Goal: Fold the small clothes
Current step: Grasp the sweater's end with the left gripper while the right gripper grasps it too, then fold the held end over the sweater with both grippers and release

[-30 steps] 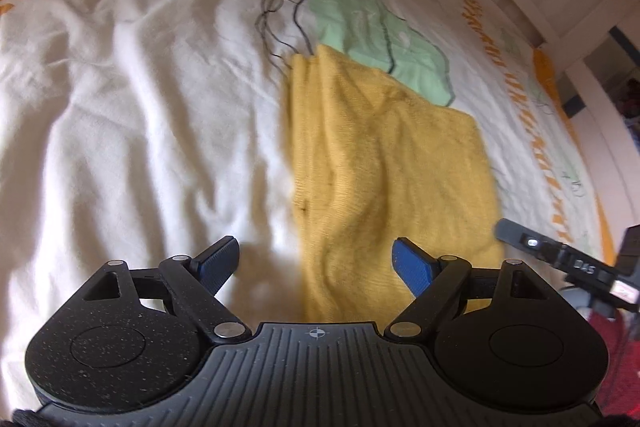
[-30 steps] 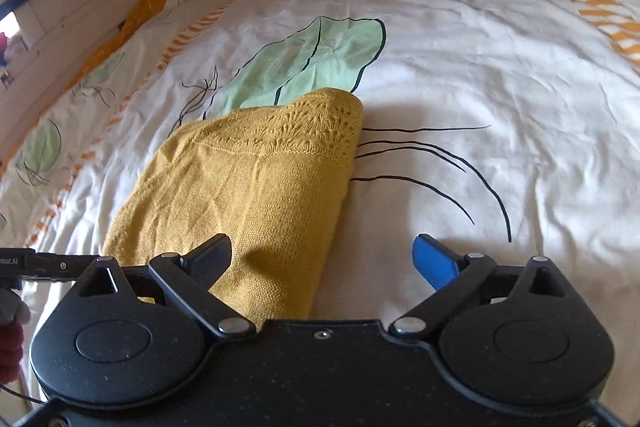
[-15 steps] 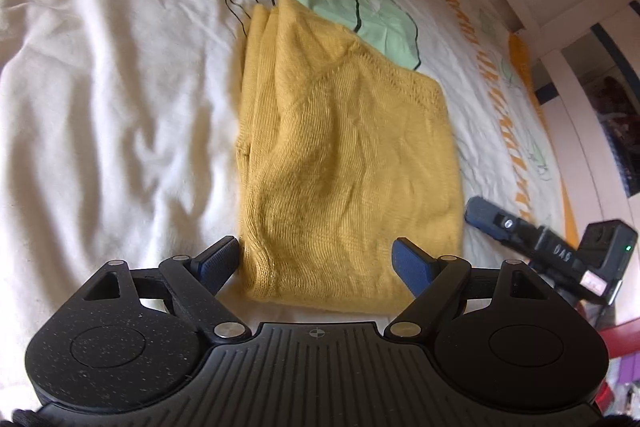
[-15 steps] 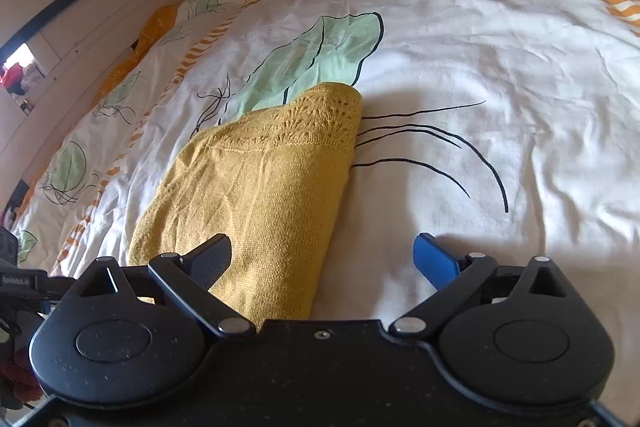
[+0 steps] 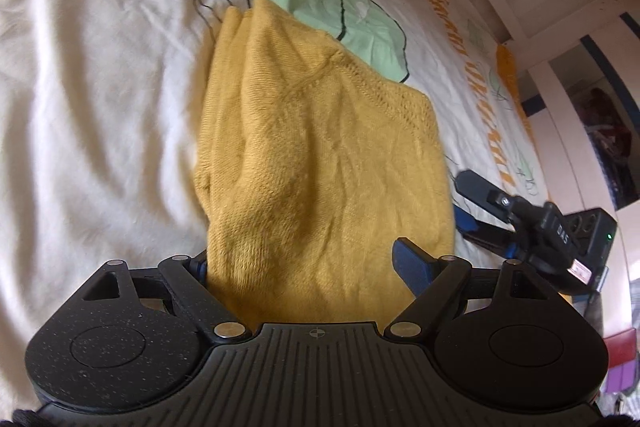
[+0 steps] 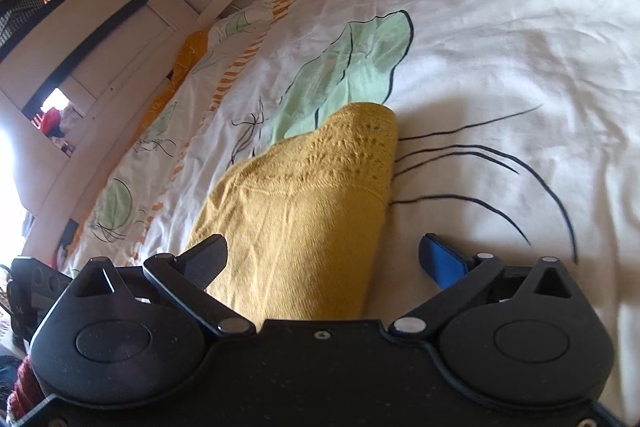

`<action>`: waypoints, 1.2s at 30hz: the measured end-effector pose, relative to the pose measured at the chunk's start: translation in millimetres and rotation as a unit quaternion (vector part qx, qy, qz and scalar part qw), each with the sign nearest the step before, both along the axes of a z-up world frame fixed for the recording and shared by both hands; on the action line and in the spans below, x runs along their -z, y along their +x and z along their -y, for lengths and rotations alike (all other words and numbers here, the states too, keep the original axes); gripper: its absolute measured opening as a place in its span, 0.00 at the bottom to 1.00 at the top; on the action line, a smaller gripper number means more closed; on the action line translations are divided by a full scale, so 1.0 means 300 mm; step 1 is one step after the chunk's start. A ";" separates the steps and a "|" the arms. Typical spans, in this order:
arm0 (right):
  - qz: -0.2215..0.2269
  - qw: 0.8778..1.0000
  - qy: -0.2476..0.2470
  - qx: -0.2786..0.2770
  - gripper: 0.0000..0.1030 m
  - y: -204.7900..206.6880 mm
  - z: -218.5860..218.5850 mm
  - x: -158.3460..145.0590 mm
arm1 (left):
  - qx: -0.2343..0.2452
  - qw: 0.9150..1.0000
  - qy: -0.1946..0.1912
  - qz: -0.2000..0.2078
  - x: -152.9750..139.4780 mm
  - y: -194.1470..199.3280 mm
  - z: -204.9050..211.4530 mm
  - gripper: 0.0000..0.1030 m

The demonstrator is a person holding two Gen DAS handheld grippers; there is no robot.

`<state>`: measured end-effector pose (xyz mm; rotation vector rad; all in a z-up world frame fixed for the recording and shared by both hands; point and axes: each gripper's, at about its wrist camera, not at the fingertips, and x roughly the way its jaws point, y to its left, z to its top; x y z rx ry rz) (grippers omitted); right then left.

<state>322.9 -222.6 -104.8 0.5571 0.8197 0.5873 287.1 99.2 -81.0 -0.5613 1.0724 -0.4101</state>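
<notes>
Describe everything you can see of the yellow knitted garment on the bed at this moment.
The yellow knitted garment is mustard-coloured, fine-knit, with an openwork lace band near its far end. It lies folded into a narrow, slightly rumpled stack on the white printed bedcover, partly over a green leaf print. Its near end lies between the wide-apart fingers of the left hand-held gripper; the right hand-held gripper, jaws opening, straddles one edge. Neither clamps it.

Daylight was soft and warm. White bed cover (image 6: pixel 500 47) glowed bright on far side. Window (image 6: pixel 8 163) at far left was blown out white. Yellow sweater (image 5: pixel 320 167) looked a bit blurry. Dark shadow lay beside its right edge. Edges bent round, fisheye style.
</notes>
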 end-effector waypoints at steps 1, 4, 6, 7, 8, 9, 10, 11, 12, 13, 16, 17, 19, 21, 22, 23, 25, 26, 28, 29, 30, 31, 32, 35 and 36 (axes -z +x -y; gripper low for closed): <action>0.000 1.000 0.003 -0.004 1.00 0.016 -0.008 0.003 | 0.002 1.000 0.000 0.002 0.002 0.006 0.008 0.81; 0.001 1.000 0.008 -0.016 1.00 0.056 -0.034 0.006 | 0.009 1.000 -0.002 0.006 0.003 0.010 0.025 0.81; 0.000 0.999 0.017 -0.027 1.00 0.081 -0.051 0.010 | 0.011 1.000 -0.002 0.008 0.002 0.008 0.032 0.81; 0.000 0.999 0.019 -0.030 1.00 0.092 -0.061 0.012 | 0.011 1.000 -0.005 0.009 0.002 0.006 0.034 0.81; 0.000 0.999 0.019 -0.032 1.00 0.104 -0.069 0.014 | 0.012 1.000 -0.010 0.009 0.003 0.003 0.035 0.81; 0.001 0.999 0.020 -0.033 1.00 0.114 -0.076 0.015 | 0.014 1.000 -0.014 0.008 0.005 0.000 0.036 0.81; 0.001 0.999 0.024 -0.034 1.00 0.120 -0.078 0.017 | 0.016 1.000 -0.018 0.007 0.007 -0.004 0.036 0.81; 0.001 0.999 0.031 -0.033 1.00 0.122 -0.076 0.020 | 0.017 1.000 -0.022 0.006 0.008 -0.013 0.029 0.80; -0.001 0.999 0.036 -0.032 1.00 0.123 -0.072 0.022 | 0.018 0.999 -0.027 0.005 0.010 -0.020 0.027 0.80; -0.001 0.999 0.041 -0.032 1.00 0.120 -0.067 0.024 | 0.020 0.999 -0.031 0.002 0.011 -0.026 0.025 0.80; 0.004 0.998 0.040 -0.047 0.99 0.104 -0.054 0.025 | 0.031 0.999 -0.041 -0.008 0.014 -0.054 0.020 0.79; 0.006 0.998 0.039 -0.052 0.99 0.097 -0.050 0.024 | 0.033 0.998 -0.043 -0.009 0.015 -0.060 0.020 0.78; 0.006 0.998 0.041 -0.055 0.99 0.086 -0.042 0.024 | 0.032 0.999 -0.039 -0.008 0.019 -0.067 0.021 0.65; 0.007 0.998 0.040 -0.055 0.95 0.078 -0.039 0.022 | 0.029 0.999 -0.019 -0.010 0.030 -0.057 0.023 0.25; 0.005 0.998 0.028 -0.050 0.76 0.080 -0.045 0.018 | 0.027 0.999 -0.016 -0.011 0.037 -0.052 0.018 0.20; -0.004 0.999 0.007 -0.042 0.60 0.084 -0.053 0.016 | 0.028 0.999 -0.025 -0.013 0.044 -0.051 0.010 0.19; -0.041 0.999 0.002 -0.026 0.41 0.095 -0.048 0.023 | 0.027 0.999 -0.037 -0.013 0.042 -0.058 -0.002 0.17; -0.052 0.998 0.015 -0.017 0.39 0.093 -0.039 0.021 | 0.027 0.999 -0.036 -0.010 0.035 -0.066 -0.002 0.16; -0.056 0.998 0.015 -0.012 0.37 0.072 -0.034 0.002 | 0.031 0.999 -0.036 -0.003 0.013 -0.088 0.002 0.16; -0.056 0.998 0.012 -0.012 0.37 0.056 -0.032 -0.011 | 0.032 0.999 -0.043 -0.004 0.004 -0.104 0.003 0.16; -0.059 0.998 0.015 -0.012 0.36 0.038 -0.026 -0.024 | 0.034 0.998 -0.054 -0.008 -0.002 -0.122 0.003 0.16; -0.063 0.998 0.021 -0.011 0.36 0.019 -0.017 -0.034 | 0.036 0.997 -0.066 -0.012 -0.007 -0.146 0.003 0.15; -0.067 0.997 0.025 -0.010 0.36 -0.003 -0.008 -0.044 | 0.036 0.996 -0.074 -0.015 -0.013 -0.169 0.005 0.15; -0.068 0.997 0.011 -0.015 0.36 -0.092 0.014 -0.079 | 0.048 0.995 -0.081 -0.017 -0.030 -0.261 0.025 0.15; -0.072 0.997 0.011 -0.018 0.36 -0.128 0.023 -0.086 | 0.054 0.995 -0.083 -0.017 -0.037 -0.295 0.034 0.15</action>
